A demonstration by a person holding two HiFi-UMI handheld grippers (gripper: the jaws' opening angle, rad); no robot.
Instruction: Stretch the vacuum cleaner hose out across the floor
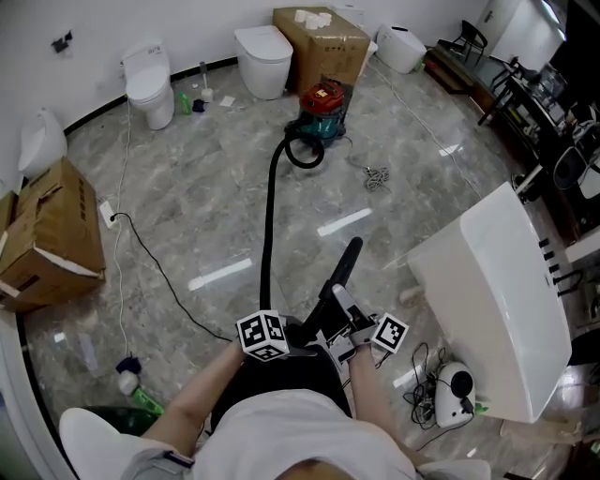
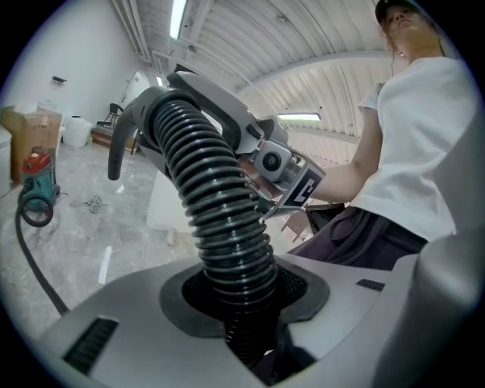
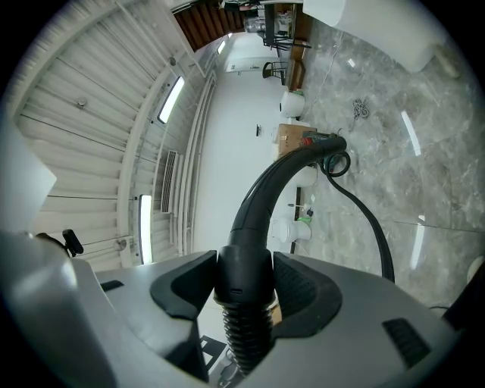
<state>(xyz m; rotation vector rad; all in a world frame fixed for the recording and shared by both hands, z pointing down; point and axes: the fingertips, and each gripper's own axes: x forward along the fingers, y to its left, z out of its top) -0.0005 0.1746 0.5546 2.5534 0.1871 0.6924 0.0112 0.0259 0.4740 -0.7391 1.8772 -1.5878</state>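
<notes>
Ribbed black hose (image 2: 227, 227) — smooth curved handle (image 3: 265, 189).

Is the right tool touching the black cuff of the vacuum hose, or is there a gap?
Touching. The right gripper view shows the right tool pressing both sides of the black cuff.

The floor (image 1: 206, 187) is glossy grey tile in a marble pattern, with bright reflections on it. By the white wall (image 1: 94, 28) stand 2 toilets: the left toilet (image 1: 150, 84) and the right toilet (image 1: 264, 58) (this one just beside a cardboard box (image 1: 323, 42)). Dark chairs (image 1: 469, 39) stand at the far right. The ribbed white ceiling (image 3: 91, 98) carries strip lights (image 2: 179, 17).
</notes>
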